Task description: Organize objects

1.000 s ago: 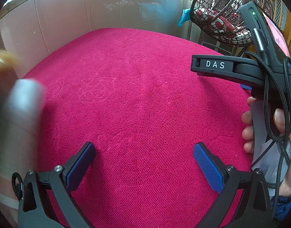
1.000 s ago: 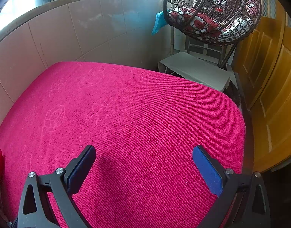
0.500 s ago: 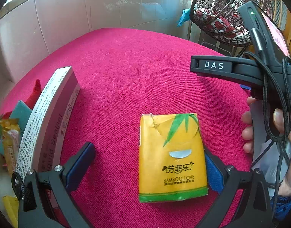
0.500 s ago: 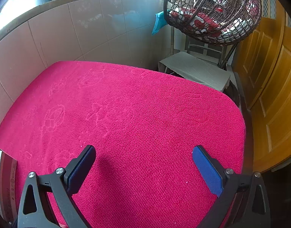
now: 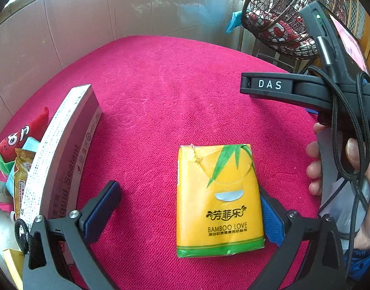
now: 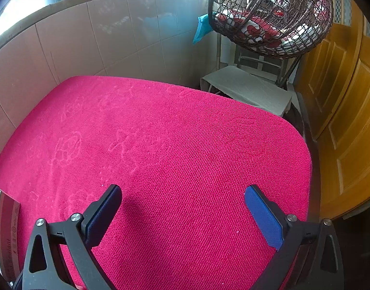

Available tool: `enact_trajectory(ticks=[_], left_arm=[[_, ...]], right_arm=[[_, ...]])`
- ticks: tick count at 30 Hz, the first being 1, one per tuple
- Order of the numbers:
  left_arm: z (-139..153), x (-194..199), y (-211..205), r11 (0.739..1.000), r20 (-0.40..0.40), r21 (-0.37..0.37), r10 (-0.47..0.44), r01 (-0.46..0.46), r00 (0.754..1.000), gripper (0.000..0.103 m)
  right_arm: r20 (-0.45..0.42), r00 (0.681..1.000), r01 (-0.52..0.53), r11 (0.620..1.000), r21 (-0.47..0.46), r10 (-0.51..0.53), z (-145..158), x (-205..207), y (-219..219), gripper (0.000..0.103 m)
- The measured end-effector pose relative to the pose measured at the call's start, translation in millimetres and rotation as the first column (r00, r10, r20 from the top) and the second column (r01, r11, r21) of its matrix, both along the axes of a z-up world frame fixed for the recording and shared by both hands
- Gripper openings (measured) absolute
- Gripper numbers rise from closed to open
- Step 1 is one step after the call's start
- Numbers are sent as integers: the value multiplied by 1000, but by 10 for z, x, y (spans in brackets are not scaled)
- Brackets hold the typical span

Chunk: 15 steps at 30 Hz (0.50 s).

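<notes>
Fingers (image 5: 101, 207) of our left gripper (image 5: 185, 215) stand wide apart and hold nothing. The yellow tissue pack (image 5: 218, 200) lies flat on the desk (image 5: 172, 96) between them, pushed hard toward the right-side finger, which it hides in part and seems to touch; the other finger is well clear of it. Just left of that finger a long sealant box (image 5: 64, 154) lies on its side, and beyond it snack packets (image 5: 20, 174) and a red plush toy (image 5: 20, 135) crowd the desk's left edge. Further right, our right hand (image 5: 363, 181) carries the right gripper (image 6: 182, 215), its fingers (image 6: 262, 215) also spread and empty above bare red cloth.

We judge the risk to be in the off-centre pack: closing now could let one finger shove it sideways or twist it before the other arrives. Soft wrapping may also crumple. Swinging left could knock the sealant box into the pile.
</notes>
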<state>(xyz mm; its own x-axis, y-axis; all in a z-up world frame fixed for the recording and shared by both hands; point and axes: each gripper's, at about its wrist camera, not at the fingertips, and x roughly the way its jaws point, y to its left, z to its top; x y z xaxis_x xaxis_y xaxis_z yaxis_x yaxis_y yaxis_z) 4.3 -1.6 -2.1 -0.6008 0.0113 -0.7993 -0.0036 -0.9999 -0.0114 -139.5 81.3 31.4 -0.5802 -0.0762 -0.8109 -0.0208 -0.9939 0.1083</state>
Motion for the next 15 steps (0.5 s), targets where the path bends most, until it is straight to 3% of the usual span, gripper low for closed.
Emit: enact_trajectory(ticks=[15], left_arm=[[-10,3,-6,1000,-2,1,1,-1,1000,103]], right_arm=[[-7,1000,3,1000,-4,-3,5,-27,1,103]])
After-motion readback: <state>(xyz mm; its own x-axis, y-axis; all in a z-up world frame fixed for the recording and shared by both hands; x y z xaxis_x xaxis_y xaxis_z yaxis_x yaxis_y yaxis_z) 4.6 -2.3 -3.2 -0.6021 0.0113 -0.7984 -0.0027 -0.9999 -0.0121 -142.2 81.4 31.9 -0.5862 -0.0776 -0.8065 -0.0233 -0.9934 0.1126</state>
